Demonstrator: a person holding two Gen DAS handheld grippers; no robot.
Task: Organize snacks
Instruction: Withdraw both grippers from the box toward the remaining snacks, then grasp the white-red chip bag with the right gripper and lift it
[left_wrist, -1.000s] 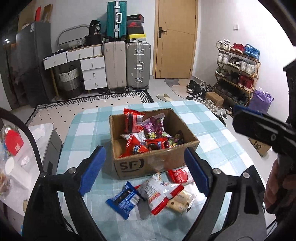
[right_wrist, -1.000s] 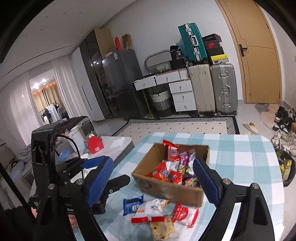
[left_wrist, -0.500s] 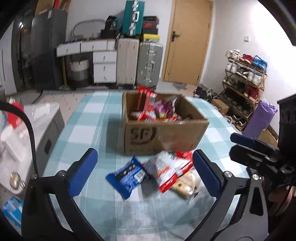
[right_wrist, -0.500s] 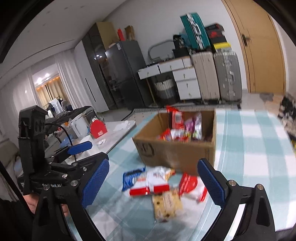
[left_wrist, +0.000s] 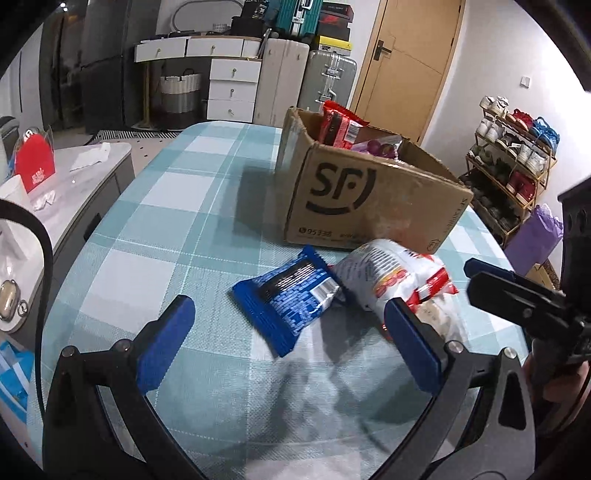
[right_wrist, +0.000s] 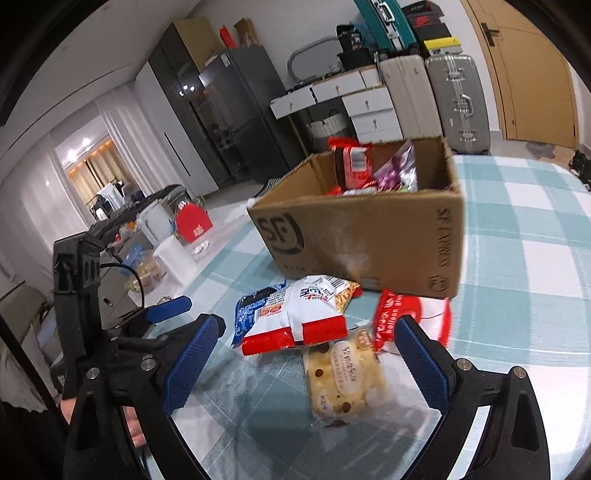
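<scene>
Loose snacks, four packets overlapping on table (left_wrist: 177, 206) before box (left_wrist: 369, 199): left gripper (left_wrist: 291, 332) and right gripper (right_wrist: 306, 354) both gaping, empty; risk of pinching two packets together, or crushing biscuits (right_wrist: 343, 376).

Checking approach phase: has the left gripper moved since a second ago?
Yes. The left gripper has come down toward the table: the box now sits higher and larger, and the blue packet lies between its open fingers.
</scene>
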